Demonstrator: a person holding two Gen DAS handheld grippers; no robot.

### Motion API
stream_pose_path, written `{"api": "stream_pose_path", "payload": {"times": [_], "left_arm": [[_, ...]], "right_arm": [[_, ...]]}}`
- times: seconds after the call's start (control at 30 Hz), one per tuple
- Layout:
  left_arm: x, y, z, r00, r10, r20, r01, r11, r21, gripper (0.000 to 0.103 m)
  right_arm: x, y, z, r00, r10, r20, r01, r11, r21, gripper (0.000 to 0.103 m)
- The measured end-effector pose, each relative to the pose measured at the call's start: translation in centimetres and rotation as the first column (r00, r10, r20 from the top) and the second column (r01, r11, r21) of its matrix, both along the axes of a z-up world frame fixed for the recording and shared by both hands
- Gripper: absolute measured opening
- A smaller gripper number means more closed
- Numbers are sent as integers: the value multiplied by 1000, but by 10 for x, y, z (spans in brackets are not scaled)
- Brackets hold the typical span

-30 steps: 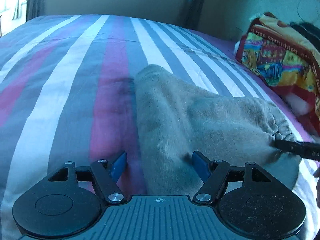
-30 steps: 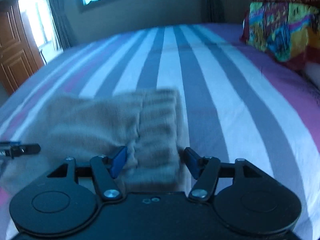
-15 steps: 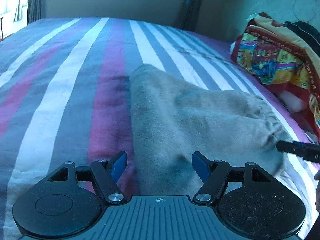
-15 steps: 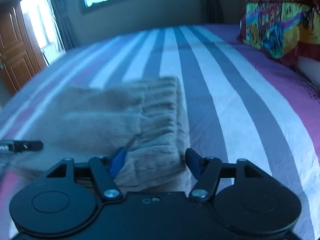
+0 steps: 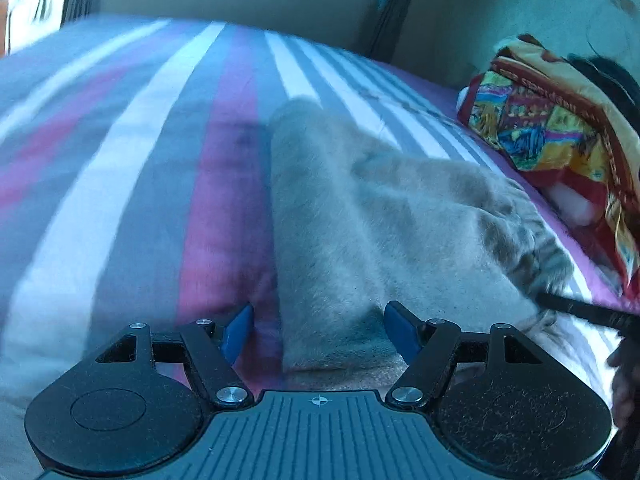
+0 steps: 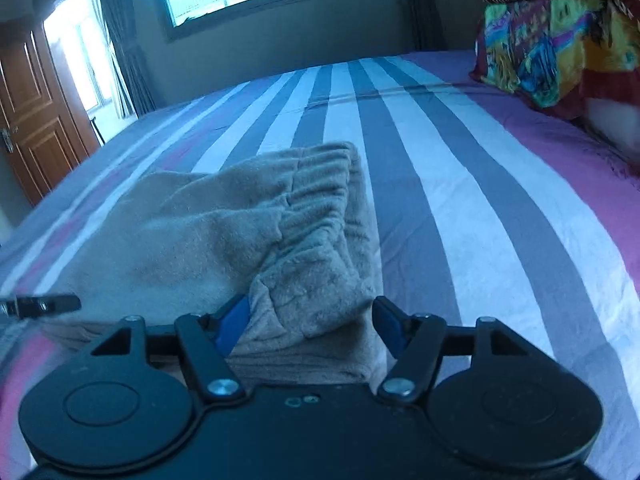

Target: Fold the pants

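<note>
The pants (image 6: 248, 248) are lying bundled on the bed (image 6: 460, 184), long axis running from the left gripper (image 5: 318, 330) across to the right gripper (image 6: 308, 326), both spread wide and straddling opposite ends, the waistband end sitting between the right one's fingers.
</note>
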State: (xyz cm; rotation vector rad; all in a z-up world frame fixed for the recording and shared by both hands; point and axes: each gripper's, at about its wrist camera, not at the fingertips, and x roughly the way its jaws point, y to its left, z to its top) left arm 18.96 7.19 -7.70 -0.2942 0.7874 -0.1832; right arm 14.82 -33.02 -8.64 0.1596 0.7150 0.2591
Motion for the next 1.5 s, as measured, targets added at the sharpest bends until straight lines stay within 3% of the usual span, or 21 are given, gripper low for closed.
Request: {"api": "stream_pose_path", "payload": {"times": [0.1, 0.13, 0.17, 0.2, 0.27, 0.33, 0.43, 0.53, 0.63, 0.77, 0.97, 1.0, 1.1, 1.13, 1.23, 1.27, 1.37, 1.43, 1.5], "left_arm": [[2, -3, 5, 1000, 11, 3, -11, 1000, 5, 75], [0, -4, 7, 1000, 12, 15, -12, 1000, 11, 75], [-2, -4, 9, 1000, 14, 25, -15, 1000, 13, 75], [-5, -2, 10, 999, 25, 33, -25, 1000, 7, 75], [-11, 3, 12, 997, 50, 58, -48, 998, -27, 75], [-16, 9, 13, 995, 69, 78, -65, 996, -54, 75], [-17, 12, 10, 996, 68, 59, -64, 995, -70, 75], [-14, 8, 6, 997, 62, 43, -59, 996, -68, 75], [-13, 5, 4, 997, 63, 36, -60, 995, -73, 75], [-12, 5, 1, 998, 58, 33, -55, 995, -81, 75], [-8, 5, -2, 998, 58, 26, -55, 993, -104, 75], [-7, 5, -2, 998, 55, 28, -52, 993, -105, 75], [-8, 4, -3, 999, 36, 33, -32, 994, -106, 75], [-7, 4, -3, 999, 33, 33, -29, 995, -101, 75], [-5, 8, -4, 999, 21, 32, -17, 994, -109, 75], [-3, 9, -4, 999, 10, 36, -6, 994, -110, 75], [3, 14, -2, 999, -22, 47, 28, 991, -132, 75], [7, 19, -5, 999, -29, 46, 37, 985, -170, 75], [12, 23, -10, 999, -17, 42, 26, 977, -210, 75]], "right_arm": [[6, -3, -14, 998, -19, -64, 22, 999, 49, 67], [2, -4, -8, 998, -40, -39, 43, 996, 74, 61], [-5, -2, -1, 999, -41, 2, 41, 995, 88, 48], [-9, 0, 5, 999, -41, 30, 38, 995, 88, 46], [-10, 2, 6, 999, -54, 0, 54, 994, 94, 48], [-6, -3, -2, 996, -67, -59, 76, 984, 163, 48], [4, -10, -11, 991, -70, -111, 96, 962, 257, 53], [15, -9, -16, 987, -87, -136, 124, 948, 292, 55], [12, -7, -14, 986, -120, -116, 151, 939, 310, 48], [6, -20, -21, 985, -131, -113, 166, 900, 403, 41], [15, -27, -35, 982, -114, -148, 170, 872, 459, 43], [16, -29, -35, 980, -124, -153, 183, 859, 478, 39], [-4, -45, -32, 978, -172, -118, 207, 757, 620, 36], [-8, -46, -37, 972, -192, -135, 234, 748, 621, 36], [-5, -48, -55, 969, -158, -189, 243, 746, 620, 37], [-3, -50, -52, 972, -136, -190, 227, 748, 624, 42], [-8, -59, -27, 985, -123, -122, 171, 810, 561, 56], [-18, -69, -12, 986, -162, -31, 156, 853, 498, 51], [-23, -80, -4, 980, -199, 11, 170, 864, 473, 38]]}}
